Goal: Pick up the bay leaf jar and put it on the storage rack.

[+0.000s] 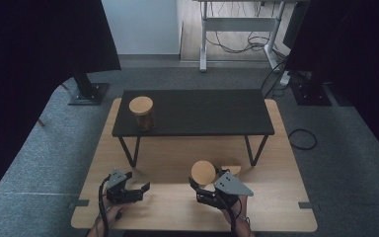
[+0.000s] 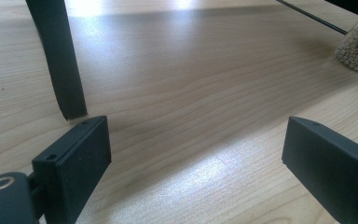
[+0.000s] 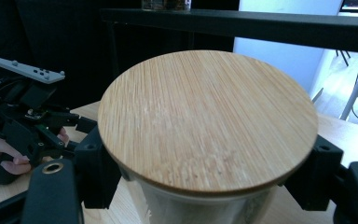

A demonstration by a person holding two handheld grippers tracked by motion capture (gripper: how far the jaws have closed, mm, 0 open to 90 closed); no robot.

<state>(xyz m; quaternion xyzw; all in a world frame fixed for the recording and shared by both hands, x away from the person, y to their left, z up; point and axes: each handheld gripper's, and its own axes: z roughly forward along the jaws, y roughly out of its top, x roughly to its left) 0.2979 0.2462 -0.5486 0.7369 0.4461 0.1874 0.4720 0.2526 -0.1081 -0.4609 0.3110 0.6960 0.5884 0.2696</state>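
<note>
Jar [image 1: 203, 173] with the round bamboo lid [image 3: 208, 120] sits between the jaws of the right gripper [image 1: 201, 190], which clamps the glass body just under the lid's rim, one black jaw on each side. Gripping below the lid rather than on it means the hold bears on the jar itself, so the lid cannot slip off on its own. In the high view the jar stands at the near right of the wooden table [image 1: 276, 207], in front of the low black shelf [image 1: 192, 112]. A second lidded jar [image 1: 142, 112] already stands on the shelf's left end, which suggests the held one is meant to join it up there.

The left gripper [image 1: 128, 190] rests low at the near left with its jaws spread wide and nothing between them; its own camera looks along bare wood toward a shelf leg [image 2: 58, 60]. Keeping it idle and to the side leaves the way to the shelf free.
</note>
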